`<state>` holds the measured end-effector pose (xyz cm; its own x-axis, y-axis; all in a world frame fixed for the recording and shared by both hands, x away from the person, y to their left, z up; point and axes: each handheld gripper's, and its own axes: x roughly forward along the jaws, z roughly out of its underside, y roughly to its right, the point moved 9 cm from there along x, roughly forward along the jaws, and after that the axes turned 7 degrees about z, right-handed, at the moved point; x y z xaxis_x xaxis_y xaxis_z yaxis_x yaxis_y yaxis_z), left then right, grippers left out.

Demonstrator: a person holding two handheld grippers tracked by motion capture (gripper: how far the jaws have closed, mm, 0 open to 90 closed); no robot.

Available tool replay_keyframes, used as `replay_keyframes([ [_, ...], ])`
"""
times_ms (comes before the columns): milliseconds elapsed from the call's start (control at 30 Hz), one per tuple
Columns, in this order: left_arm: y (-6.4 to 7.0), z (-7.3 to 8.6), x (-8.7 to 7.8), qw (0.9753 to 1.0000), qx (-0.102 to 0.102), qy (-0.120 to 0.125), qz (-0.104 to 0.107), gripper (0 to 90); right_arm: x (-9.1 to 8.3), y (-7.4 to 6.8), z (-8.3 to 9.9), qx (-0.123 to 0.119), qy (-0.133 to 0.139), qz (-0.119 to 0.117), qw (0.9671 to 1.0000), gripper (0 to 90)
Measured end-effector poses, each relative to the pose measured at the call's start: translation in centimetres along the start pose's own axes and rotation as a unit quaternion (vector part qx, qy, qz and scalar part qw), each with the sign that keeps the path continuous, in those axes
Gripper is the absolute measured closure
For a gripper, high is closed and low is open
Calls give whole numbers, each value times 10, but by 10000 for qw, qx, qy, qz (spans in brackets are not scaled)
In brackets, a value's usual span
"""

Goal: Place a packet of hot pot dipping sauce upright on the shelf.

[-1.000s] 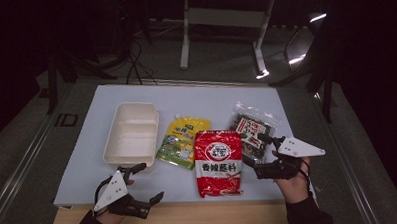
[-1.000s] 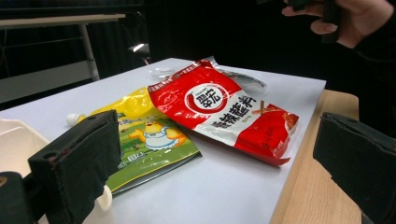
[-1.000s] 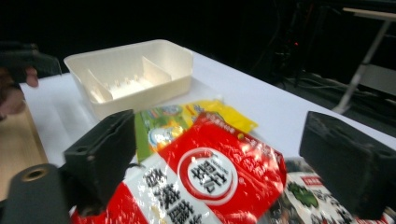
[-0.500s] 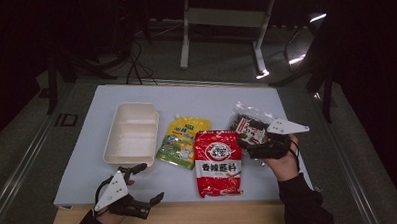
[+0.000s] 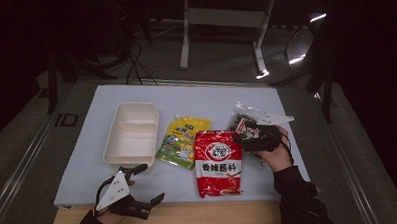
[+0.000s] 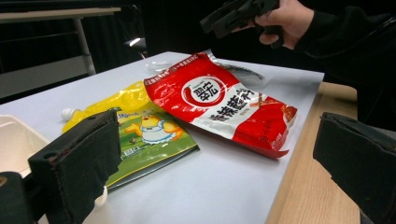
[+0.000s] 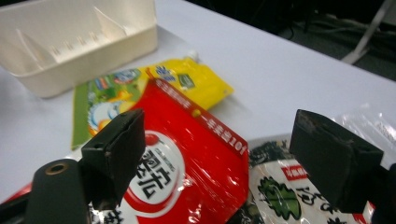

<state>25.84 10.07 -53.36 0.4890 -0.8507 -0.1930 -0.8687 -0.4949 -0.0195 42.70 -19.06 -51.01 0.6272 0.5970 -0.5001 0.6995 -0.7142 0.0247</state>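
Three packets lie side by side on the white table mat (image 5: 211, 99): a yellow-green pouch (image 5: 181, 142) (image 6: 140, 128) (image 7: 126, 86), a red packet (image 5: 218, 161) (image 6: 219, 100) (image 7: 187, 154) and a dark seaweed packet (image 5: 244, 121) (image 7: 280, 193). My right gripper (image 5: 241, 135) (image 7: 224, 156) hovers open over the seam between the red and seaweed packets, pointing left, holding nothing. At the table's front left edge my left gripper (image 5: 148, 183) (image 6: 217, 156) stays open and empty, aimed at the pouch and red packet. The right gripper (image 6: 233, 14) also appears in the left gripper view.
A white divided tray (image 5: 132, 134) (image 7: 79, 32) (image 6: 14, 140) stands left of the pouch. A bare wooden strip (image 5: 190, 220) runs along the front edge. Chair and desk legs (image 5: 186, 42) stand on the floor beyond the table.
My right gripper has moved away from the front right of the table, forward and left, and now sits over the seaweed packet. The left gripper has stayed put.
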Motion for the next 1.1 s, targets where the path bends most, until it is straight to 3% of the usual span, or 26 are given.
replay_keyframes([
  [500, 0, 3, 1, 10000, 0, -59, 42, 17, 25, 9, 22, 223, -560, -114, 9981, 226],
  [700, 0, 4, 2, 10000, -24, -78, 56, 17, 35, 9, 32, 252, -870, -224, 9956, 273],
  [867, 0, 4, 2, 9999, -30, -94, 64, 17, 39, 8, 36, 114, -1020, -252, 9944, 396],
  [933, 0, 4, 2, 9999, -30, -94, 64, 17, 39, 8, 37, 76, -1056, -267, 9940, 396],
  [967, 0, 5, 2, 9999, -35, -99, 60, 17, 39, 6, 37, 6, -1037, -314, 9941, 554],
  [1000, 0, 5, 2, 9999, -35, -99, 60, 17, 39, 6, 37, 6, -1037, -314, 9941, 554],
  [1033, 0, 5, 2, 9999, -34, -99, 61, 17, 39, 5, 34, -48, -991, -282, 9947, 666],
  [1100, 0, 4, 2, 9999, -35, -91, 60, 17, 37, 6, 33, -42, -998, -320, 9945, 741],
])
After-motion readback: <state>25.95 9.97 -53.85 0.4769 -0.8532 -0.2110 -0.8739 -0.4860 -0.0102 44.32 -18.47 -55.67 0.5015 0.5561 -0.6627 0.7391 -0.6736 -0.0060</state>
